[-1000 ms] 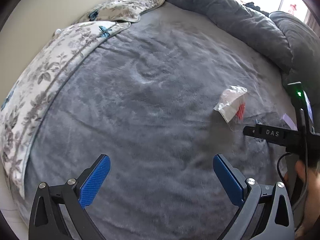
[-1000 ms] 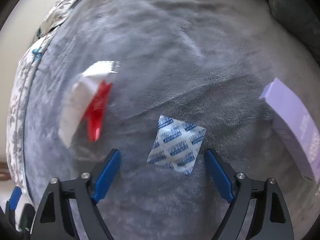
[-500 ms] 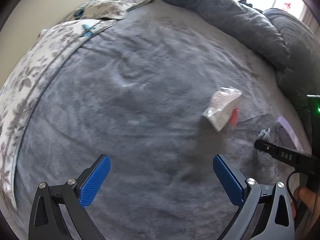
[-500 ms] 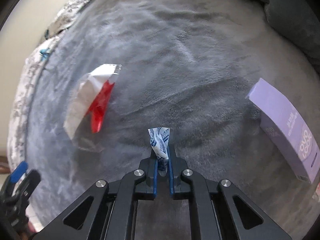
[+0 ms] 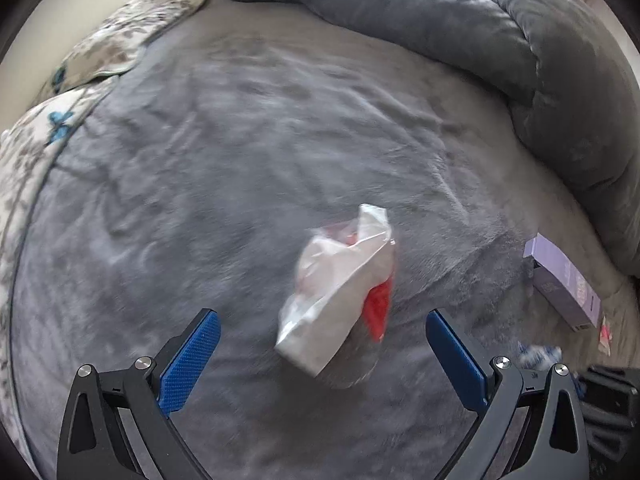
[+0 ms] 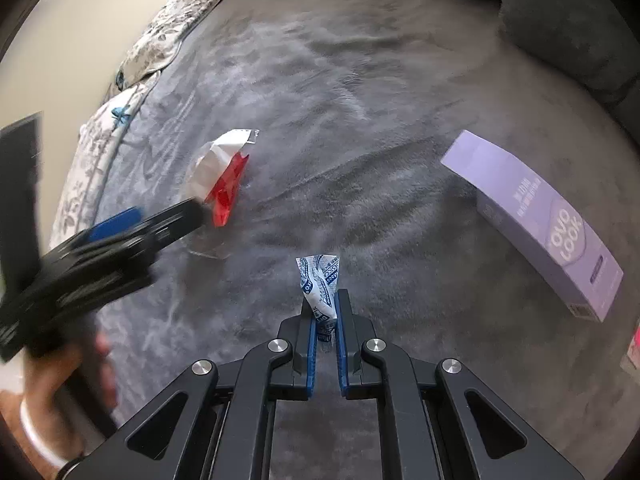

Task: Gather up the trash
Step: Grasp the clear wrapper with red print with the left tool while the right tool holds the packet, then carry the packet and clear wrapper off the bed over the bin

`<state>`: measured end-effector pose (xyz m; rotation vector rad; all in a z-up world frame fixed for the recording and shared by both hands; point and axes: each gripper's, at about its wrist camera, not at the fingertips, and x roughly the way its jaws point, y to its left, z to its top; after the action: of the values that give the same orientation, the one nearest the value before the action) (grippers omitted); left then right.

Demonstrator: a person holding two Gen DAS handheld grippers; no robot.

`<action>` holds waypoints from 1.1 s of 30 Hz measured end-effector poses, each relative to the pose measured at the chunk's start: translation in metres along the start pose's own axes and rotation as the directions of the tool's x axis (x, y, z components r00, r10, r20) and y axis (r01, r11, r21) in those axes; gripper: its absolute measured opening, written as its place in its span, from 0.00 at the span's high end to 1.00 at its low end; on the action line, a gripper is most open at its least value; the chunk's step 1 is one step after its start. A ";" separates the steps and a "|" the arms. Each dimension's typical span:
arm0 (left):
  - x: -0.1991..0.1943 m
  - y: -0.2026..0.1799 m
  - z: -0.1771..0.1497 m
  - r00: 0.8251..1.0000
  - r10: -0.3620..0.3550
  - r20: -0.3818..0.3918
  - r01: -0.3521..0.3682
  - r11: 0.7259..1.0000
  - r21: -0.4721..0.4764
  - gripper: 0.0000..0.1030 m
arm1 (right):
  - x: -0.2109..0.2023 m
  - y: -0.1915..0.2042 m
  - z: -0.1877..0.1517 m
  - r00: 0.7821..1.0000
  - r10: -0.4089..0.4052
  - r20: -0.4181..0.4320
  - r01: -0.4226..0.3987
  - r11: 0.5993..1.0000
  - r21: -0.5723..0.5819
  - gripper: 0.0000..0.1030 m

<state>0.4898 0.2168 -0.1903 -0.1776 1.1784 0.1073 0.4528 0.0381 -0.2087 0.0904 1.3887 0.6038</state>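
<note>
A clear plastic bag with red bits inside (image 5: 340, 292) lies on the grey blanket, between the spread fingers of my open left gripper (image 5: 320, 344). The bag also shows in the right wrist view (image 6: 222, 178), with the left gripper (image 6: 132, 224) beside it. My right gripper (image 6: 325, 312) is shut on a small blue-and-white sachet (image 6: 320, 280), held above the blanket. The sachet shows blurred in the left wrist view (image 5: 536, 354). A lilac box (image 6: 536, 220) lies to the right; it also shows in the left wrist view (image 5: 560, 280).
The grey blanket (image 5: 240, 160) covers the bed. A rolled dark grey duvet (image 5: 500, 40) runs along the far and right side. Floral pillows (image 5: 120, 48) lie at the far left. A small pink-red scrap (image 5: 606, 334) lies past the box.
My left gripper moved right and forward until the plastic bag sits between its open fingers. My right gripper shut on the sachet and lifted it off the blanket.
</note>
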 end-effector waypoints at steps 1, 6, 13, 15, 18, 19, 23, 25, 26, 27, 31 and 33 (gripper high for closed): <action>0.005 -0.004 0.001 1.000 -0.003 -0.008 0.003 1.000 0.007 0.01 | -0.001 -0.001 -0.001 1.000 0.005 -0.003 -0.005 1.000 0.001 0.93; 0.033 -0.009 0.002 0.997 -0.036 -0.063 0.036 0.999 0.000 0.17 | 0.000 -0.007 -0.001 1.000 0.018 -0.010 -0.018 1.000 0.012 0.93; 0.031 -0.003 -0.002 0.998 0.028 -0.054 -0.029 0.999 -0.021 0.69 | 0.002 -0.013 -0.003 1.000 0.018 -0.025 -0.017 1.000 0.012 0.92; 0.024 -0.001 -0.004 0.999 0.028 -0.046 -0.029 0.999 -0.026 0.77 | 0.001 -0.013 -0.005 0.999 0.018 -0.026 -0.018 1.000 0.008 0.92; 0.010 0.001 -0.011 1.000 0.008 -0.023 -0.009 0.999 -0.050 0.88 | -0.005 -0.011 -0.008 1.000 0.019 -0.019 -0.019 1.000 -0.002 0.92; 0.005 0.002 -0.013 1.000 0.003 -0.012 -0.003 0.998 -0.058 0.88 | -0.008 -0.009 -0.009 1.000 0.019 -0.014 -0.019 1.000 -0.010 0.92; -0.021 0.000 -0.021 0.999 -0.001 0.052 0.004 0.998 -0.055 0.88 | -0.023 0.002 -0.016 1.000 0.017 0.010 -0.017 0.998 -0.053 0.92; -0.038 0.003 -0.026 0.997 -0.007 0.083 0.012 0.998 -0.064 0.88 | -0.032 0.008 -0.022 1.000 0.022 0.021 -0.021 0.998 -0.067 0.92; -0.048 0.005 -0.029 0.995 -0.011 0.102 0.018 0.997 -0.071 0.88 | -0.036 0.010 -0.024 0.999 0.023 0.024 -0.021 0.997 -0.076 0.92; -0.056 0.005 -0.030 0.993 -0.012 0.114 0.021 0.997 -0.077 0.88 | -0.040 0.014 -0.027 0.999 0.025 0.029 -0.022 0.996 -0.085 0.92; -0.088 0.019 -0.048 0.987 -0.017 0.159 0.036 0.993 -0.117 0.88 | -0.053 0.030 -0.040 0.998 0.043 0.040 -0.038 0.991 -0.125 0.92; -0.105 0.035 -0.063 0.984 -0.009 0.177 0.037 0.988 -0.153 0.88 | -0.059 0.044 -0.049 0.998 0.054 0.043 -0.047 0.986 -0.160 0.92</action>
<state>0.3868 0.2397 -0.1190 -0.3134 0.9918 0.1911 0.3880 0.0347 -0.1489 0.0118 1.2911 0.7484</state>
